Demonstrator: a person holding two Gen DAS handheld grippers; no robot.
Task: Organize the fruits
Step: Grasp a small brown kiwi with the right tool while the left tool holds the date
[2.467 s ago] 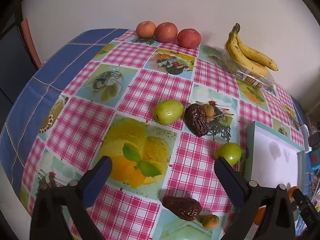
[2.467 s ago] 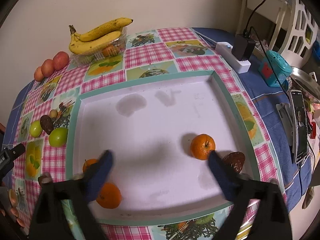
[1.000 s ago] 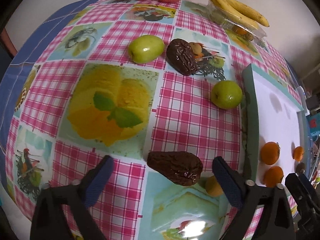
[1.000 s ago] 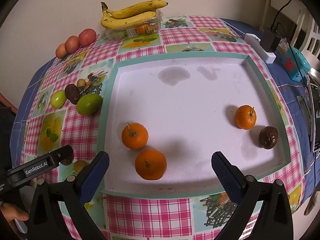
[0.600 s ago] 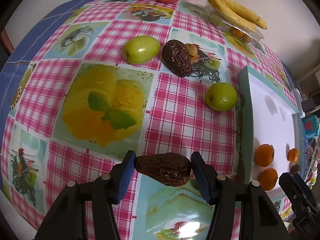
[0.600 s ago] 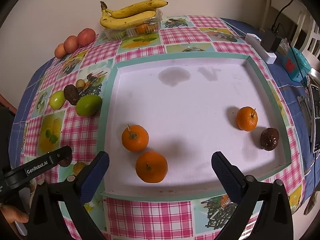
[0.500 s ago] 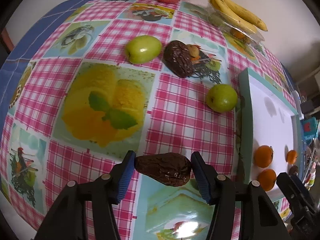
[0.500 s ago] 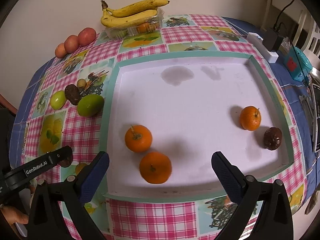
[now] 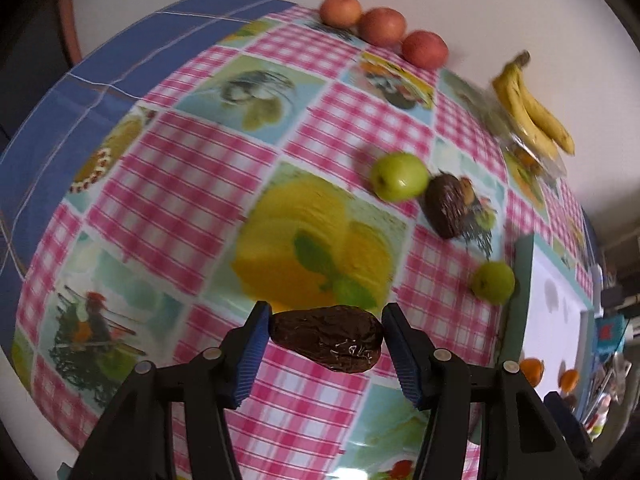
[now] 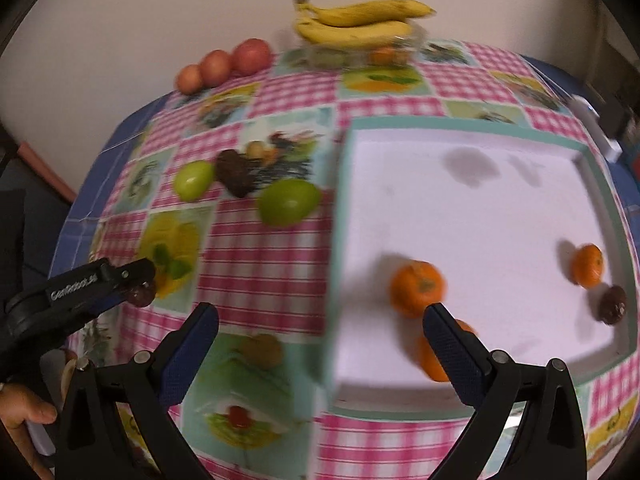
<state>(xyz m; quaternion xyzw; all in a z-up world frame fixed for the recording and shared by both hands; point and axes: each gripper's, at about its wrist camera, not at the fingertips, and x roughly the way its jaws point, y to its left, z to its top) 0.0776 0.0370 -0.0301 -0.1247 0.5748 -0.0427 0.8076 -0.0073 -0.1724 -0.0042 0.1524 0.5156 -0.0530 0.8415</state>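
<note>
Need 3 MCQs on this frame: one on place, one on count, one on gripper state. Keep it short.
1. Where do the bananas lie?
A. inside the white tray
B. on a clear container by the wall
C. between the right gripper's jaws

2. How many oranges show inside the white tray?
A. one
B. three
C. five

3. What is the left gripper doing?
A. shut on the dark brown wrinkled fruit
B. open over a green fruit
C. shut on an orange

Key: 1 B, the bunch rests on the clear container at the table's far edge. 2 B, three oranges lie on the white floor, one partly behind the right gripper. 3 A, both blue pads press the dark fruit's ends.
</note>
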